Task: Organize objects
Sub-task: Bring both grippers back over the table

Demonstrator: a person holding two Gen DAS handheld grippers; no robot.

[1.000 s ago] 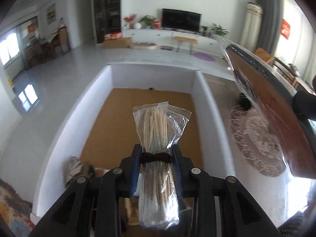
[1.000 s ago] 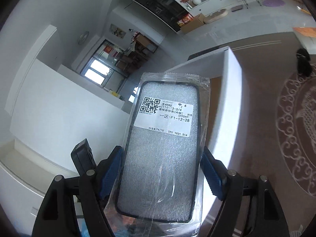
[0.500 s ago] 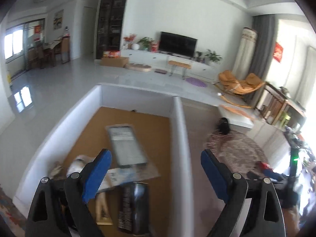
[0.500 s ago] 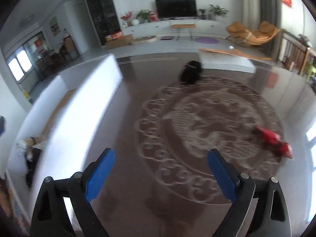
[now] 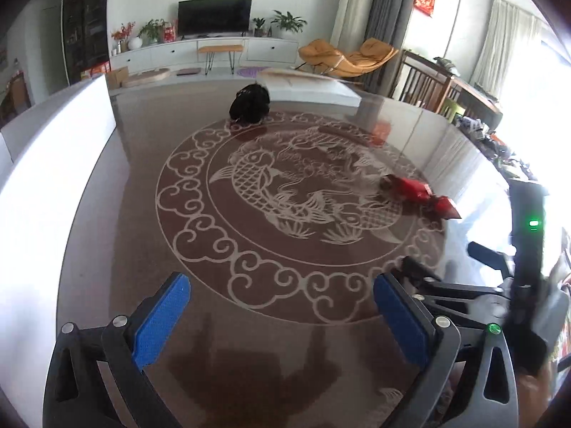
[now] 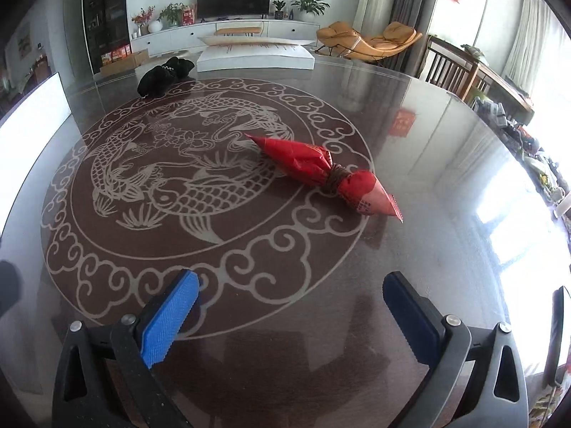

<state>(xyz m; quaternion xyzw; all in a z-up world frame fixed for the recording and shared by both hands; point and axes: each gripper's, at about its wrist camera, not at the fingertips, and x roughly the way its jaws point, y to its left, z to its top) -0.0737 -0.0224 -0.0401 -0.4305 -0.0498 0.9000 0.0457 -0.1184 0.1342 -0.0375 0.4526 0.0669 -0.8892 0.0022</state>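
Note:
A red foil packet (image 6: 321,171) tied with brown string lies on the dark glass table (image 6: 410,249), right of the fish pattern; the left wrist view shows it too (image 5: 417,192). My right gripper (image 6: 291,306) hovers short of it, jaws opening wide with nothing between them. A black soft bundle (image 5: 249,103) sits at the table's far side, also in the right wrist view (image 6: 164,75). Over the pattern's near rim, my left gripper (image 5: 282,306) has its jaws opening and nothing between them. The white-walled box (image 5: 53,178) stands at the left.
A flat white box (image 6: 255,55) lies at the table's far edge. The other hand-held gripper's black body with green lights (image 5: 524,285) crowds the right of the left wrist view. Chairs and a cluttered sideboard (image 6: 499,107) stand beyond the table on the right.
Left let go of the bagged sticks and right let go of the bagged phone case at the white box. Both opened wide and swung right over the table, tilting down.

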